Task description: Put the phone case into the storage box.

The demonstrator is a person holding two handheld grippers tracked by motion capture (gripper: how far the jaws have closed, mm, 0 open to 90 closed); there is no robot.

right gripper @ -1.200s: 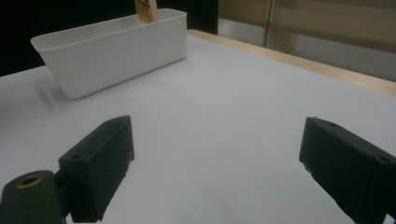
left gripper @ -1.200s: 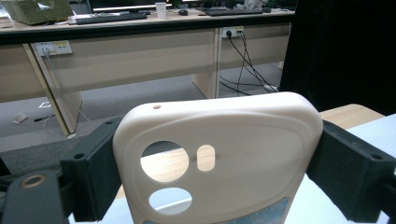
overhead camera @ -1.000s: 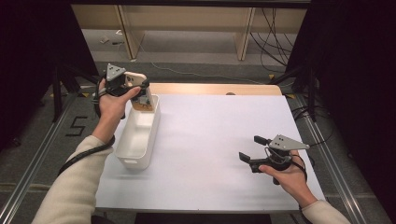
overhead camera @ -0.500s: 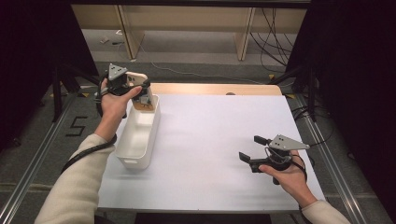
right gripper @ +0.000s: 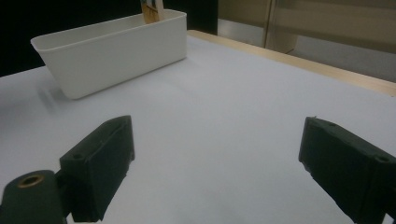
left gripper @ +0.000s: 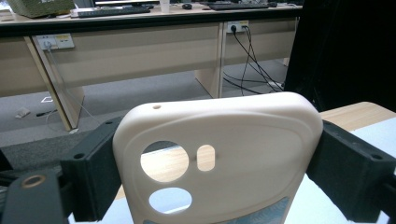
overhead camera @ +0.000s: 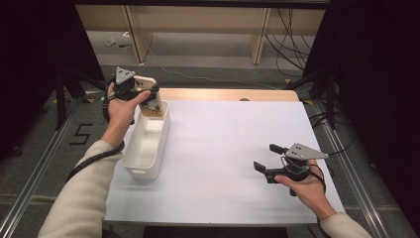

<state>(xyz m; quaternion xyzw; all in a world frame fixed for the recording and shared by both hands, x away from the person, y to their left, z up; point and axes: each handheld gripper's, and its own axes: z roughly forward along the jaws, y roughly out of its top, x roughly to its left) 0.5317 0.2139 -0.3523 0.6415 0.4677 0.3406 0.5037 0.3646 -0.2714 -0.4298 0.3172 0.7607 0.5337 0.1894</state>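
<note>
A cream phone case [left gripper: 219, 154] with round camera cut-outs stands upright between the jaws of my left gripper [left gripper: 219, 182], which is shut on its two sides. From above, the left gripper [overhead camera: 150, 94] holds the phone case [overhead camera: 144, 80] over the far end of a long white bin [overhead camera: 141, 166], and the case's lower end dips inside the rim. My right gripper [overhead camera: 267, 157] rests open low over the white table [overhead camera: 223, 139] at the right front, with nothing between its fingers. In the right gripper view, the right gripper [right gripper: 219, 158] faces the bin [right gripper: 116, 51], with the case [right gripper: 152, 10] at its far end.
The table's wooden far edge [overhead camera: 228, 94] runs behind the white top. Metal rails [overhead camera: 356, 163] flank the table on both sides. Desks [left gripper: 140, 51] and cables [overhead camera: 289, 34] stand on the floor beyond.
</note>
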